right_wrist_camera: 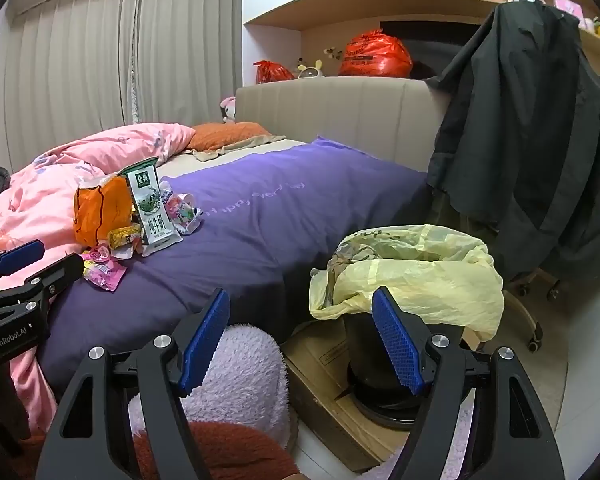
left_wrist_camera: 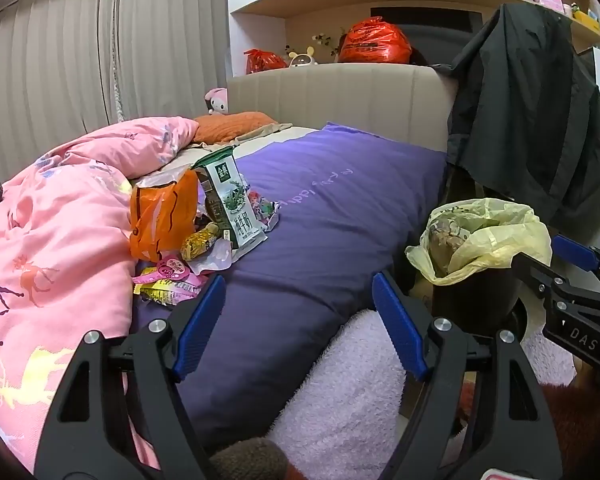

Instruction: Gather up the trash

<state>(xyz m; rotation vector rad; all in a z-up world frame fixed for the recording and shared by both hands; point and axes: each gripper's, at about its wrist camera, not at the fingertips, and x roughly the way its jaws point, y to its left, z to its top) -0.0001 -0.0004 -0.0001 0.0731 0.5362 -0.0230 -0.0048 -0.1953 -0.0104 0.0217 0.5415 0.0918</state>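
Two grippers, left gripper (left_wrist_camera: 298, 320) and right gripper (right_wrist_camera: 302, 336), jaws wide, empty; milk carton (left_wrist_camera: 230, 200), orange bag (left_wrist_camera: 162, 216), wrappers (left_wrist_camera: 168, 280) at purple cover (left_wrist_camera: 320, 216) left edge; lined bin (right_wrist_camera: 412, 276) beside bed.

The bed (right_wrist_camera: 300, 216) fills mid-frame under a purple cover. Left of centre on it lie a milk carton (right_wrist_camera: 151, 206), an orange bag (right_wrist_camera: 100, 210) and small wrappers (right_wrist_camera: 102, 268), beside a pink quilt (right_wrist_camera: 112, 148).

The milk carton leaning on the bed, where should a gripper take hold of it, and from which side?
Probably grip the milk carton across its narrow upper body, coming from the open purple cover side: it leans against the orange bag, with wrappers around its base.
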